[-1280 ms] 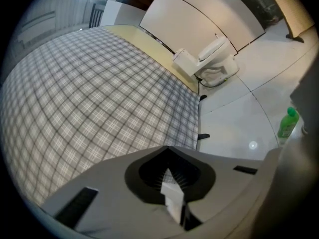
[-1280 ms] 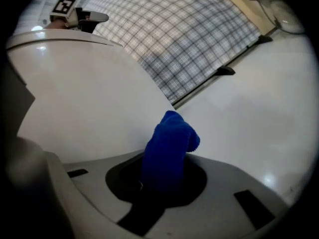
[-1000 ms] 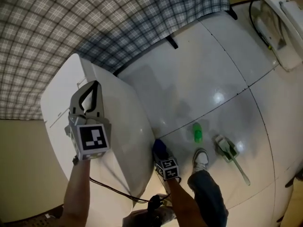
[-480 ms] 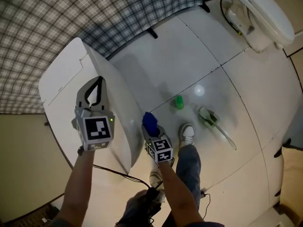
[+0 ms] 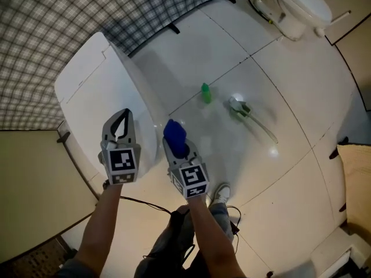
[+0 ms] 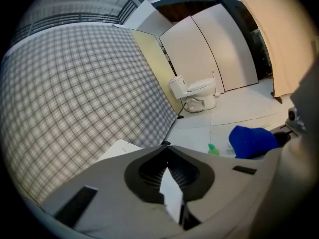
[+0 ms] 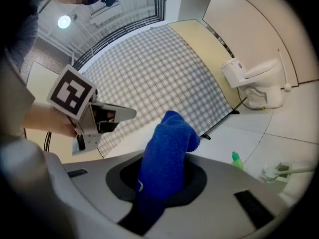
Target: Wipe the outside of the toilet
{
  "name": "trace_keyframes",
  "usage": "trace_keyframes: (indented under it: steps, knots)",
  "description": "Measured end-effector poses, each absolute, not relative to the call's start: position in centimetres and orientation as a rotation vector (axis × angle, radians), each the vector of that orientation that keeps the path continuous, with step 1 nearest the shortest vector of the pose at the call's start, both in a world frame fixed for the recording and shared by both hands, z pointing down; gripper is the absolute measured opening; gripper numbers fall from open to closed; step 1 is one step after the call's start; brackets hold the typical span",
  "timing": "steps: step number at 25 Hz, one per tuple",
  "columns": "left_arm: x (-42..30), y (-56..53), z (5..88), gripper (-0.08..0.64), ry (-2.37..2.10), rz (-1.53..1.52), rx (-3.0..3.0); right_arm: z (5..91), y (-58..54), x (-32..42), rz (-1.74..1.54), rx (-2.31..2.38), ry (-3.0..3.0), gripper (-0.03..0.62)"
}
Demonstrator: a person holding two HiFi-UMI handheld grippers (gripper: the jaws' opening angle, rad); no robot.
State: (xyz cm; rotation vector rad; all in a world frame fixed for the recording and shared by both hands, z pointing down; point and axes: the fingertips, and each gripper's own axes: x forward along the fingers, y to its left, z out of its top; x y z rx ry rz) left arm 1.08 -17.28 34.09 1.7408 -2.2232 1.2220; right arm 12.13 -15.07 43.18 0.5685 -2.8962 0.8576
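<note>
Both grippers have drawn closer together and sunk toward the lower middle of the head view over the last second, and the toilet (image 5: 294, 3) has slid into the upper right corner as the view swings across the floor. At this moment the right gripper (image 5: 176, 148) is clamped on a blue cloth (image 5: 174, 134), which stands up out of its jaws in a bunched fold. The left gripper (image 5: 122, 114) has its jaws closed tip to tip with nothing between them, and it hovers over the edge of a white cabinet (image 5: 93, 88) at centre left. No wiping has begun. The toilet stands well apart from both grippers, up and to the right across the tiled floor (image 5: 290, 114), against the far wall beside the plaid curtain (image 5: 69, 16). A green bottle (image 5: 205, 92) and a toilet brush (image 5: 243, 110) lie on the floor roughly between. In the right gripper view the toilet sits side-on, tank toward the left and bowl toward the right, so its long axis seems to run across the line of approach. The cloth-bearing right gripper is the nearer one, and it looks likely to reach the flank of the bowl first.
</note>
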Motion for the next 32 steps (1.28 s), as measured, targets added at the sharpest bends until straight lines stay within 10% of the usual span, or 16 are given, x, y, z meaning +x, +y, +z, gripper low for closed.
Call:
trace_keyframes:
  steps: [11, 32]
  knots:
    - [9.1, -4.9, 32.4, 0.015, -2.141, 1.174, 1.796, 34.9, -2.1, 18.4, 0.811, 0.58, -2.994, 0.074]
    - [9.5, 4.9, 35.7, 0.015, -1.639, 1.327, 2.57, 45.6, 5.9, 13.0, 0.882, 1.446, -2.855, 0.074]
